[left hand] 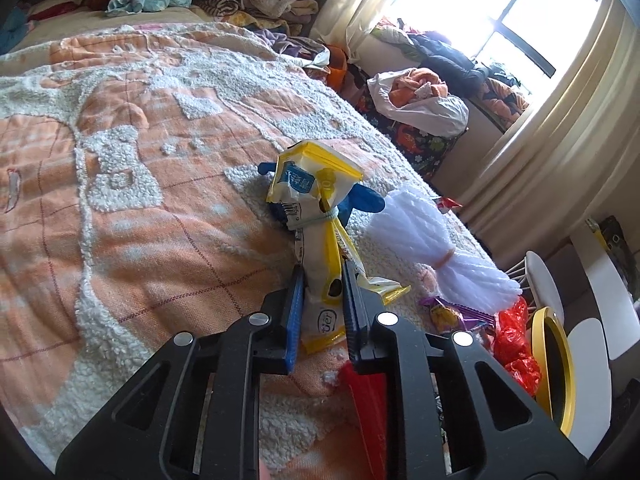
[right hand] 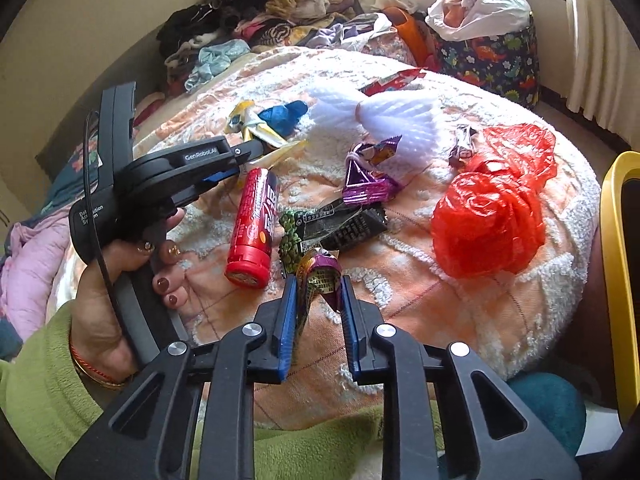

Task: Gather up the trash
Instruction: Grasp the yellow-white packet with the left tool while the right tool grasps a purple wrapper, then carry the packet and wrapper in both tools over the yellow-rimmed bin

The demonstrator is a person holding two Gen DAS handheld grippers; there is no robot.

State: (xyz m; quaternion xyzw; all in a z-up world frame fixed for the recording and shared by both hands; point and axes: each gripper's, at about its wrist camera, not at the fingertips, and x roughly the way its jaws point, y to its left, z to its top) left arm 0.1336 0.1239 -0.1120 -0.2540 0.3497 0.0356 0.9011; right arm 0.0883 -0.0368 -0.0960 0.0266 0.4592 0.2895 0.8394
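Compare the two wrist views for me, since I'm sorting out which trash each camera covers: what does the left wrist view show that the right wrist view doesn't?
Only the left wrist view shows the bright window and the left gripper closed on the yellow-and-white tied plastic wrapper.

Only the right wrist view shows the red cylindrical snack tube, the black crumpled foil wrapper, and the right gripper gripping a purple-and-gold foil wrapper.

Both show the orange-and-white fleece blanket, white foam netting and crumpled red plastic bag.
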